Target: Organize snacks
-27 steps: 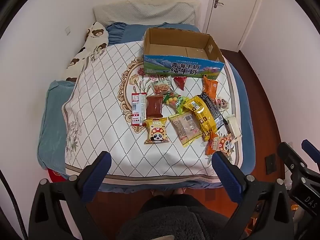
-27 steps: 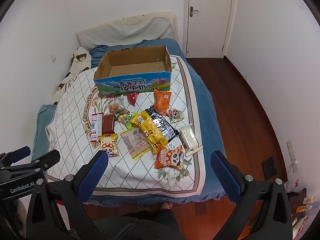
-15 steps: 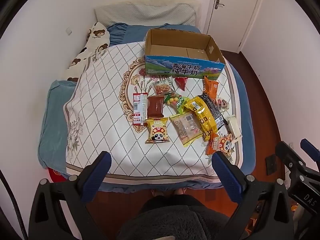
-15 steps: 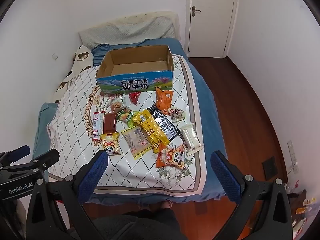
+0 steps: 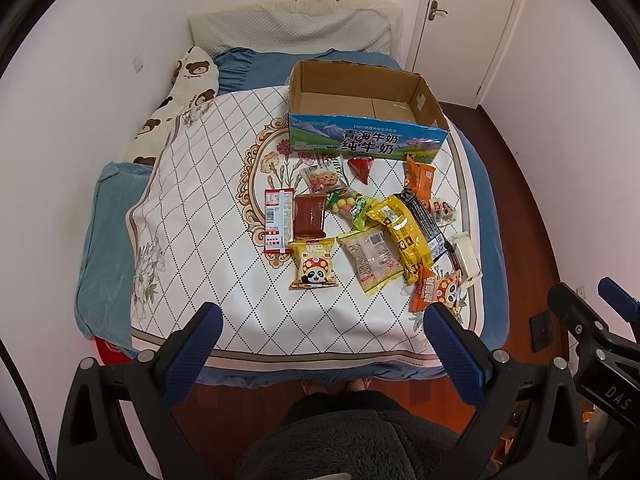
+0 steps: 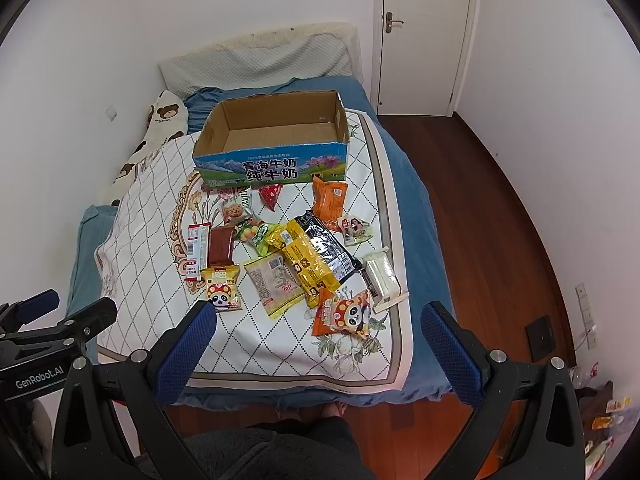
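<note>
Snack packets are scattered on a white diamond-patterned quilt (image 5: 208, 216): a yellow panda packet (image 5: 313, 264), a long yellow bag (image 5: 400, 230) partly overlapping a black one (image 5: 426, 222), an orange panda packet (image 5: 436, 289) near the quilt's right edge, and a red-and-white packet (image 5: 278, 220) just beside a dark red one (image 5: 309, 215). An open milk carton box (image 5: 362, 110) is seen just behind them, with nothing inside. The quilt is laid over a blue bed (image 6: 412, 184) set against white walls, with a wooden floor (image 6: 492, 216) and a door (image 6: 424, 32) beyond. The left gripper (image 5: 320, 326) and right gripper (image 6: 318, 326) are held above the bed's foot, tilted steeply down, jaws spread wide, nothing between them.
</note>
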`<state>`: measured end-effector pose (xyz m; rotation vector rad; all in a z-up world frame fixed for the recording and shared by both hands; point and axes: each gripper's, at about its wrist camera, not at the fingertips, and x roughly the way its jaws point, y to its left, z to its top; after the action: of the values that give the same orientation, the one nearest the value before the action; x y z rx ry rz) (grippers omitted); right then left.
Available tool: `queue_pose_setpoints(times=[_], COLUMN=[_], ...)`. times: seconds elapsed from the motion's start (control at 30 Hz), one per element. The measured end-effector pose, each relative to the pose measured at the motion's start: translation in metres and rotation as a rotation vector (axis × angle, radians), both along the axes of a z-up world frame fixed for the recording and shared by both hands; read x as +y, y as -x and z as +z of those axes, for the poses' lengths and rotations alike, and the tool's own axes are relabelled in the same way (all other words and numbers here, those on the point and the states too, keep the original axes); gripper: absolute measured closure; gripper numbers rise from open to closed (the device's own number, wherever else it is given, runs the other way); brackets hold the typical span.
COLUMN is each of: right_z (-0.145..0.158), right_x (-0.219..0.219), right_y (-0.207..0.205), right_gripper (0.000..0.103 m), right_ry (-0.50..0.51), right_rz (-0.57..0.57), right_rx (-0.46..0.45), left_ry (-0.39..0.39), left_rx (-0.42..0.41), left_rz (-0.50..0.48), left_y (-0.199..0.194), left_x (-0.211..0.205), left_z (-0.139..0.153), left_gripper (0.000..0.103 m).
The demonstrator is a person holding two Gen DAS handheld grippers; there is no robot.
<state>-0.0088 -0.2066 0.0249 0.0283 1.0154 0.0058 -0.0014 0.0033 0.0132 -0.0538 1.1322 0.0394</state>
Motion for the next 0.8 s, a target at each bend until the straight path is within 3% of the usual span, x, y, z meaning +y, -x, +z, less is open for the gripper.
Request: queue_pose_setpoints(times=[0.8], right_z=[0.0004], right_x=[0.0019], right_y=[-0.0031], right_gripper=[0.0], right_ry=[-0.002], right_rz=[0.008], right_rx=[0.001], left_ry=[0.002], left_rx=[-0.001], left_rz=[0.001], left_y=[-0.0016], left_x=[0.0], left_z=[-0.0024], left_gripper=[0.0])
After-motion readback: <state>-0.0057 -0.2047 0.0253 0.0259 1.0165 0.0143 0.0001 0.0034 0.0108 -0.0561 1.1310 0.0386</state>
